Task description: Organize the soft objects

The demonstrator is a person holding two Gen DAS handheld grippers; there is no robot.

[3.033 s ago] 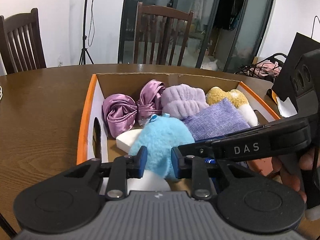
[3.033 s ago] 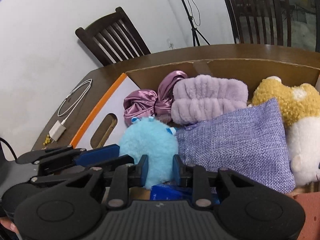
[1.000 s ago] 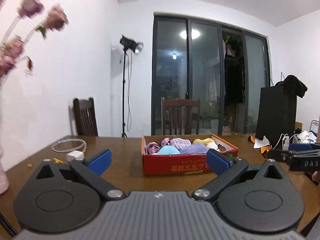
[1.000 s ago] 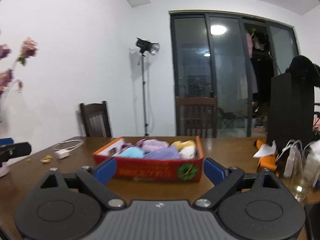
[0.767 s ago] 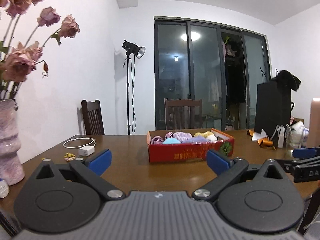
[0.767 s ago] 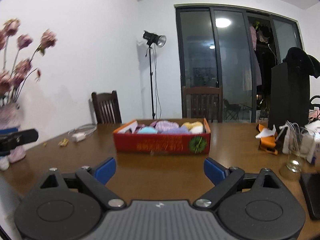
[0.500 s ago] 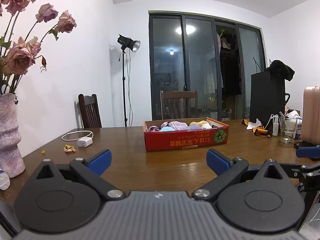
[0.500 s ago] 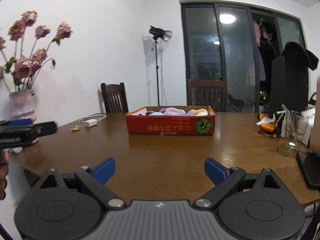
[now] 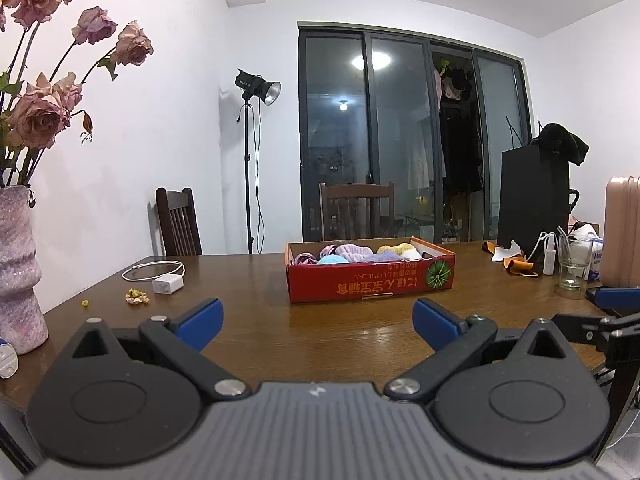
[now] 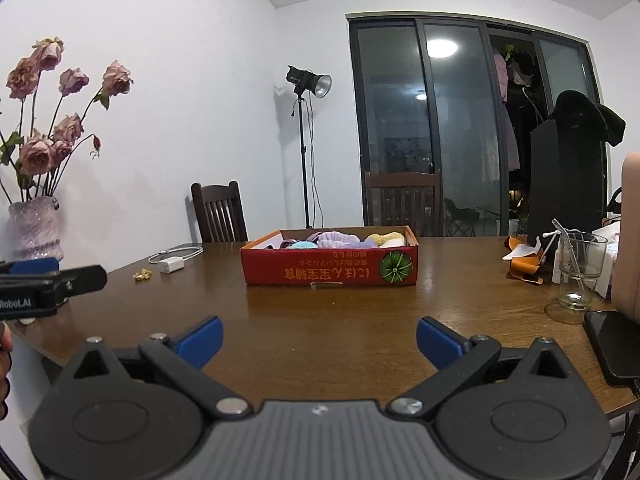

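Note:
A red cardboard box (image 9: 370, 282) stands in the middle of the brown table and also shows in the right wrist view (image 10: 332, 270). It holds soft things: pink satin scrunchies (image 9: 306, 258), a blue plush (image 9: 330, 260), a lilac fluffy headband (image 9: 352, 251), a purple pouch (image 9: 390, 256) and a yellow and white plush (image 9: 402, 250). My left gripper (image 9: 318, 322) is open and empty, well back from the box at the near table edge. My right gripper (image 10: 319, 338) is open and empty, also far back from the box.
A vase of dried roses (image 9: 18, 272) stands at the left. A white charger with cable (image 9: 168, 284) and yellow crumbs (image 9: 137, 296) lie left of the box. A drinking glass (image 10: 578, 270), orange scraps (image 10: 524, 266), a black phone (image 10: 614, 346) and a pink suitcase (image 9: 622, 232) are on the right.
Both grippers opened and pulled far back from the box, from right over the soft things to the near table edge. In the last half second they drifted back a little more.

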